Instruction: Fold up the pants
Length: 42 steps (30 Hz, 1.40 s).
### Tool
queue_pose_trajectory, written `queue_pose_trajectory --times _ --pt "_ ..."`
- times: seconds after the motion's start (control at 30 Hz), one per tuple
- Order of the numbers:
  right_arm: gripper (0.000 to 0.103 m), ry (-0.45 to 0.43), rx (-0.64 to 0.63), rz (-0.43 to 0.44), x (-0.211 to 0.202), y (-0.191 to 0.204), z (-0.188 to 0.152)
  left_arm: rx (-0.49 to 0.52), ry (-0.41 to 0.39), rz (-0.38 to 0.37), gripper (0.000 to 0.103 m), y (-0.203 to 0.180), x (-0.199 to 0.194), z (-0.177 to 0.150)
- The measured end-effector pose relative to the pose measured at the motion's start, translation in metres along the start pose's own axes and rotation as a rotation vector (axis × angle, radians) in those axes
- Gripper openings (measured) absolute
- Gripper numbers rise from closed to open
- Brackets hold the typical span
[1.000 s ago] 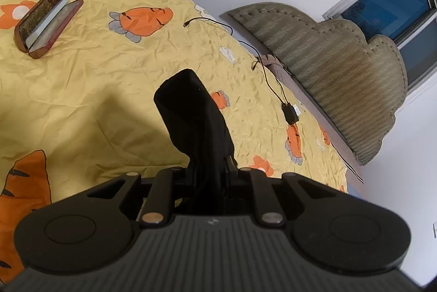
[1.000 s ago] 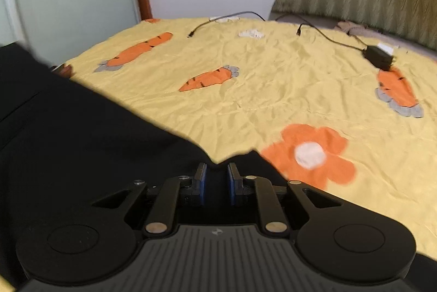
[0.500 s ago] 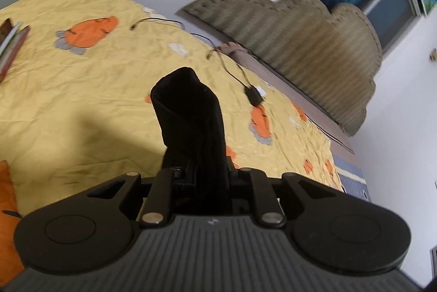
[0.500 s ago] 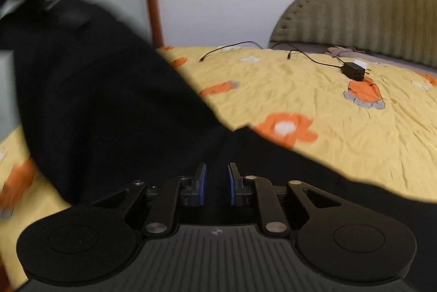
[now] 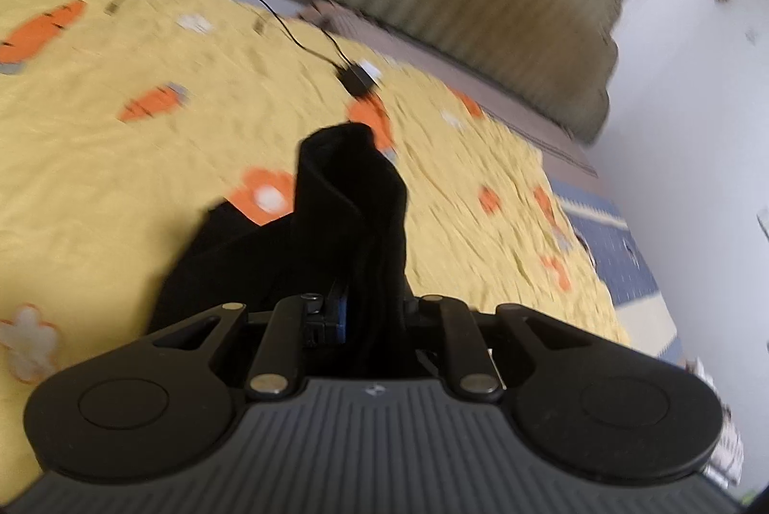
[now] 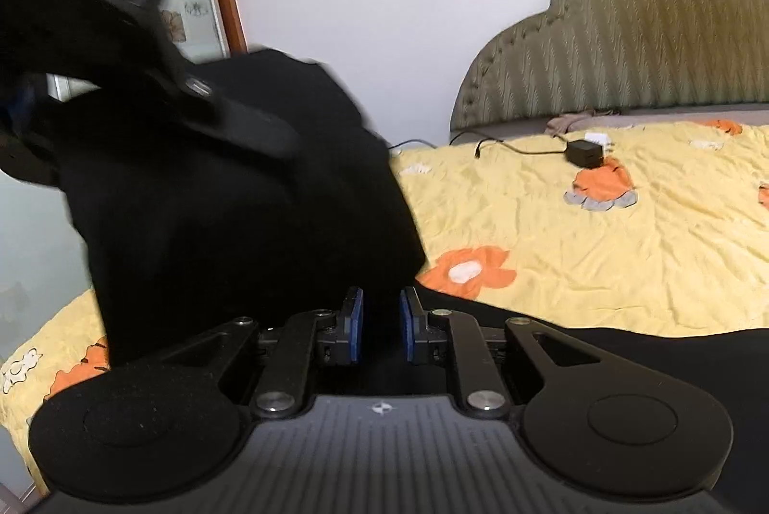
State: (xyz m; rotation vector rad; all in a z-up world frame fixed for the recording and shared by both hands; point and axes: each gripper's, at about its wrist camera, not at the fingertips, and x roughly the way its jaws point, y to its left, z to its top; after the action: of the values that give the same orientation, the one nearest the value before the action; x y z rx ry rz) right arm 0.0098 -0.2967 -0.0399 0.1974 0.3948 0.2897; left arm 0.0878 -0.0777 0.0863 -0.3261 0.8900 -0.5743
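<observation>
Clamping bunched black pants (image 5: 355,196), left gripper (image 5: 372,312) jaws closed on fabric, roll standing up from fingers. Right gripper (image 6: 379,324) jaws pinched on pants (image 6: 230,216) too, cloth lifted above yellow carrot-print bedspread (image 6: 601,254). Charger (image 6: 584,152) near headboard (image 6: 649,47).

The pants (image 6: 250,201) hang above the bed (image 6: 625,264); a charger (image 6: 584,152) lies on it near the headboard (image 6: 649,47) behind

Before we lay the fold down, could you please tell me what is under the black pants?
Yellow bedspread shows around the pants; whatever lies directly beneath them is covered.
</observation>
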Motion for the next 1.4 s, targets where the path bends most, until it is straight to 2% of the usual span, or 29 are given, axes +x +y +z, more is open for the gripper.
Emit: queue_pose_trajectory --times 0.2,0.63,1.07,1.27,1.4 --pt "0.016 -0.005 0.066 -0.048 -0.018 -0.029 -0.012 0.059 0.054 -0.006 0.015 -0.038 0.039 -0.020" --pt "0.016 -0.003 0.139 -0.161 -0.050 -0.084 -0.018 0.147 0.093 -0.011 0.015 -0.101 0.094 -0.044" --pt "0.016 0.017 0.203 -0.261 -0.068 -0.121 -0.027 0.208 0.149 -0.012 0.015 -0.138 0.146 -0.065" --pt "0.016 0.043 0.267 -0.324 -0.077 -0.137 -0.036 0.193 0.199 0.013 0.015 -0.139 0.180 -0.077" --pt "0.020 0.059 0.282 -0.366 -0.089 -0.145 -0.044 0.206 0.218 0.007 0.018 -0.144 0.191 -0.086"
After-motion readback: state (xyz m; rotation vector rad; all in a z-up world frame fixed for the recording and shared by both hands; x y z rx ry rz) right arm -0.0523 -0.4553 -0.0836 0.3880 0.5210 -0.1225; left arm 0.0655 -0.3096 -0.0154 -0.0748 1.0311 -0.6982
